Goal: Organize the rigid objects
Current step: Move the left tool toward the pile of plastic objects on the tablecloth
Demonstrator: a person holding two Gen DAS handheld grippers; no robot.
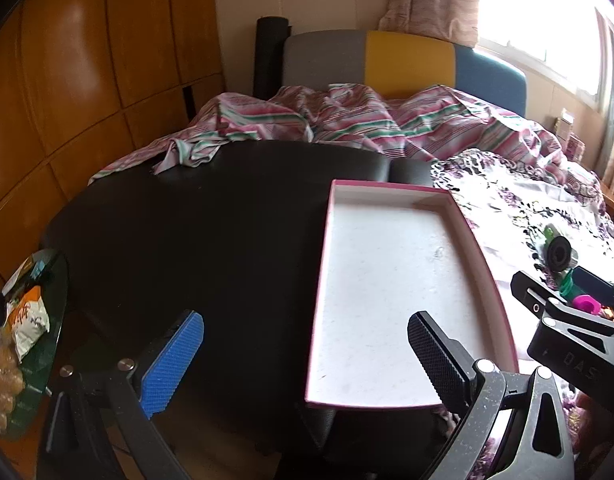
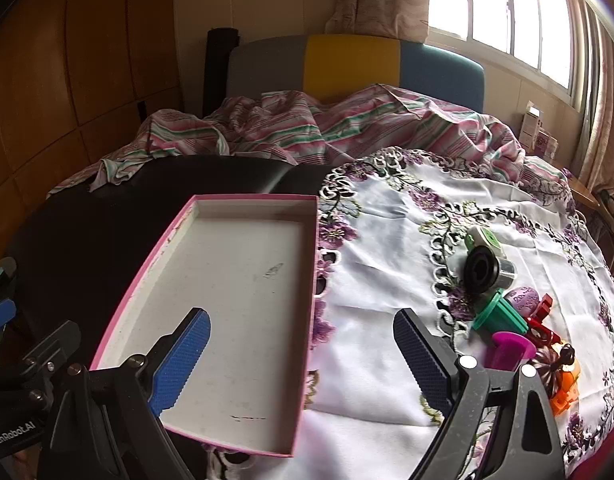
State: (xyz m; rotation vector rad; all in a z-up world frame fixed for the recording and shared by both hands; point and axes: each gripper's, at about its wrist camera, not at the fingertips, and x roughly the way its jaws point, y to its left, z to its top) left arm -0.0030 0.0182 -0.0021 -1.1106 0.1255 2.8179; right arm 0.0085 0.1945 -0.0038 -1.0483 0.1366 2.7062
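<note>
A shallow pink-rimmed box with a white floor [image 1: 395, 280] [image 2: 235, 312] lies empty on the black table, its right side on a white cloth with purple flowers [image 2: 407, 248]. A heap of small rigid things lies on the cloth to the right: a black ring on a silver cylinder [image 2: 483, 270], a green-and-white piece [image 2: 481, 238], a teal cup [image 2: 497, 314], a magenta tube [image 2: 509, 350], a purple egg [image 2: 523, 300], red [image 2: 541, 326] and orange [image 2: 565, 390] pieces. My left gripper [image 1: 307, 360] hovers open over the box's near left edge. My right gripper [image 2: 303, 356] hangs open over its near right edge. Both hold nothing.
The black table [image 1: 187, 240] stretches left of the box. A striped pink bedsheet [image 1: 347, 120] and a grey, yellow and blue headboard [image 1: 407, 60] lie behind. Snack packets [image 1: 27, 320] sit on a glass shelf at the far left. Wooden wardrobe doors [image 1: 87, 80] stand on the left.
</note>
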